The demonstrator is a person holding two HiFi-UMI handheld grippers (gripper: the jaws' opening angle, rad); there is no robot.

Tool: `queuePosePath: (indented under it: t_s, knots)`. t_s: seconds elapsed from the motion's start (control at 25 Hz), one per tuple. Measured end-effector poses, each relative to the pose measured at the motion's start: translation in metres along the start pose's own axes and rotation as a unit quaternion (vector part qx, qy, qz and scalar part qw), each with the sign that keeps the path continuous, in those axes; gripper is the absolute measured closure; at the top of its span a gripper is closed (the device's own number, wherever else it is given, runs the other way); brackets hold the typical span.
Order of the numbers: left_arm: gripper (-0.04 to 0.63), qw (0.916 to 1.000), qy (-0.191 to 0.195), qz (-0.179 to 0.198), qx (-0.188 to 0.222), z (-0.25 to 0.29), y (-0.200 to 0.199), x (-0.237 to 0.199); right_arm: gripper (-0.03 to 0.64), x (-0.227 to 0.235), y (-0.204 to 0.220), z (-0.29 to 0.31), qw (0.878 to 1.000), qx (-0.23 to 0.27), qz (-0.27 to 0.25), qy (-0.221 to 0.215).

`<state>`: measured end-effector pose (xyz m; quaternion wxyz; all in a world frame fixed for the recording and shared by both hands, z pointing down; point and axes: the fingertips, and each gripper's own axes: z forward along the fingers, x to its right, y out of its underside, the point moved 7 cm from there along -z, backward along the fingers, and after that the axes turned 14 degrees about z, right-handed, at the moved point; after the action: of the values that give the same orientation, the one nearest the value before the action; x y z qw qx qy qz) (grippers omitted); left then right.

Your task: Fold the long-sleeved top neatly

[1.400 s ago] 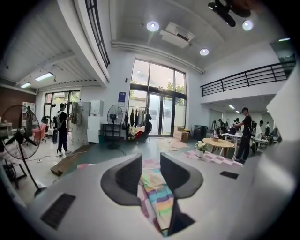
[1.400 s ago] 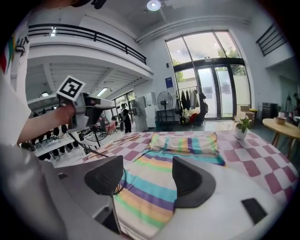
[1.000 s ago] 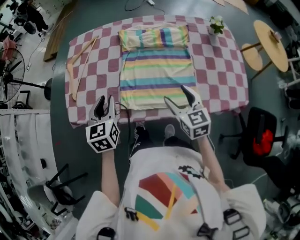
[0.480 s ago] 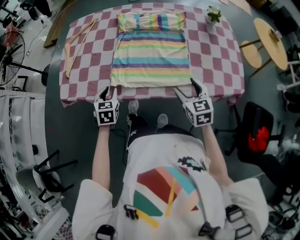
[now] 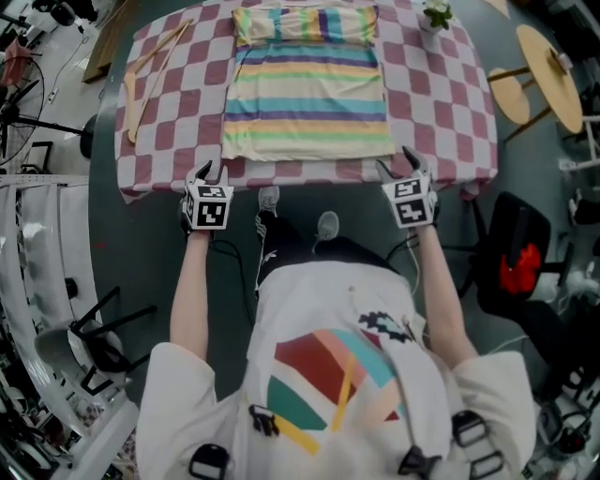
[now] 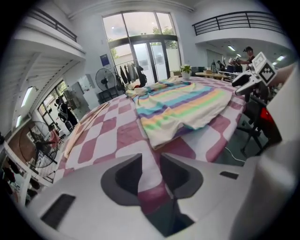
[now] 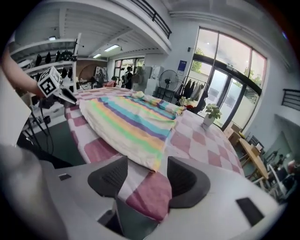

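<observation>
The striped long-sleeved top [image 5: 307, 94] lies flat on the pink-checked tablecloth [image 5: 441, 103], its sleeves folded in at the far end. My left gripper [image 5: 208, 173] is at the table's near edge, left of the top's near left corner. Its jaws [image 6: 150, 159] stand narrowly open, with checked cloth in the gap and the top [image 6: 183, 105] ahead to the right. My right gripper [image 5: 398, 164] is by the near right corner. Its jaws [image 7: 147, 161] have just been closing but remain open. Tablecloth lies between them, and the top's corner [image 7: 157, 164] is just ahead.
A wooden hanger [image 5: 150, 70] lies on the table's far left. A small potted plant [image 5: 435, 14] stands at the far right corner. Round wooden side tables [image 5: 544, 75] and a black chair [image 5: 520, 272] stand right of the table, a fan [image 5: 19, 103] to the left.
Both grippers came down from the air in front of me to the table's near edge. The right one swung out to the right, to the top's near corner.
</observation>
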<state>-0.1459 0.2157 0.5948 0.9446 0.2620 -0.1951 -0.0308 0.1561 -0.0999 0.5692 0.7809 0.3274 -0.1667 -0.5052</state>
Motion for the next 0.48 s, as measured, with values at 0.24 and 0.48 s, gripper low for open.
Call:
queuePosePath:
  t_s: [0.24,0.48]
  knots:
    - [0.477,0.9975,0.027,0.062,0.020,-0.001,-0.012,-0.005,0.380,0.006,0.003,0.009,1.000,-0.021,-0.005,0.003]
    - [0.491,0.9963,0.042,0.074,0.007,0.010,-0.017,-0.001,0.408,0.011,0.008,0.012,0.999,-0.038,0.006,0.009]
